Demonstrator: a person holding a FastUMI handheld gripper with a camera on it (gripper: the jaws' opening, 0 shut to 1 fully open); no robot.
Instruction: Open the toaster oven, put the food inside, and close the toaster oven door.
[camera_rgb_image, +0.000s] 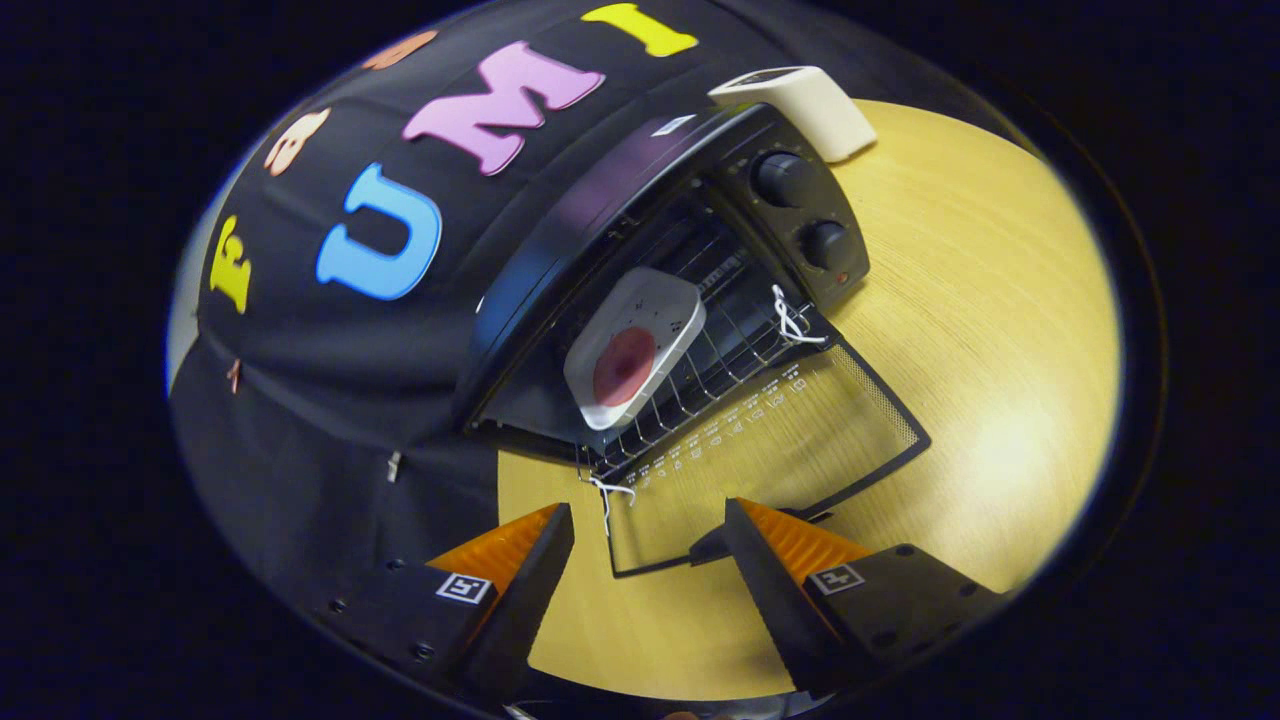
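We see a white box (800, 105) standing on the wooden table (1000, 330) just behind the black toaster oven (650, 230), beside its two knobs (805, 210). The oven's glass door (770, 450) lies folded down flat toward us, with white string (792, 318) tied at the wire rack's (700, 385) corners. On the rack rests a white tray (640, 345) holding a round red piece of food (624, 365), its long side running into the oven. Our gripper (650, 560) hangs spread and empty, the door's handle just ahead of the fingers.
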